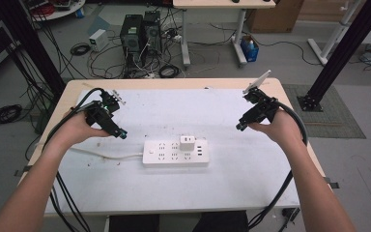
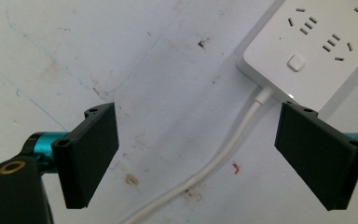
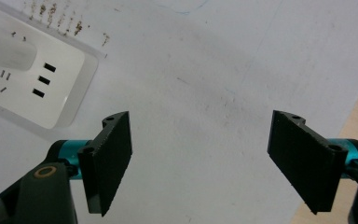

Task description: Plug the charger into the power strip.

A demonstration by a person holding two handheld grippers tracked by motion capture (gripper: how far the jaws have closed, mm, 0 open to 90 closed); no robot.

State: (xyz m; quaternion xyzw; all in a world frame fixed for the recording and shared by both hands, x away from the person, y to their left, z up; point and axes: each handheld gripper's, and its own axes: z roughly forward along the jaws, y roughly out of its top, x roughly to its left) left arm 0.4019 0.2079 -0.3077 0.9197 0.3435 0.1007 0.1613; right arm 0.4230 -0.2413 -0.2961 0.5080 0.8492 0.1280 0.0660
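A white power strip (image 1: 175, 152) is seen lying flat on the white sheet (image 1: 183, 191) that covers the bench (image 1: 72, 87), between the two grippers and a little nearer the person than either of them. A small white charger (image 1: 187, 143) is plugged upright into the strip's top face, toward the end that lies nearer the right gripper (image 1: 242, 126). The left gripper (image 1: 122, 134) is held in the person's left hand (image 1: 79, 128) above the sheet, near the strip's cable end but apart from it; its jaws are spread wide and nothing is held between them. In the left gripper view, the white cable (image 2: 223, 154) is seen running out of the strip's end, where a square button (image 2: 296, 62) sits, and passing across the sheet between the two black jaws without being touched by them. The right gripper is held in the person's right hand (image 1: 278, 128) beyond the strip's other end, well apart from it, with its jaws likewise spread and empty. In the right gripper view, the strip's end with three small slots (image 3: 43, 80) is seen ahead of and to the left of the jaws, and bare stained sheet lies between them. Dark cables (image 1: 65, 198) are seen trailing from both grippers back over the bench edge.
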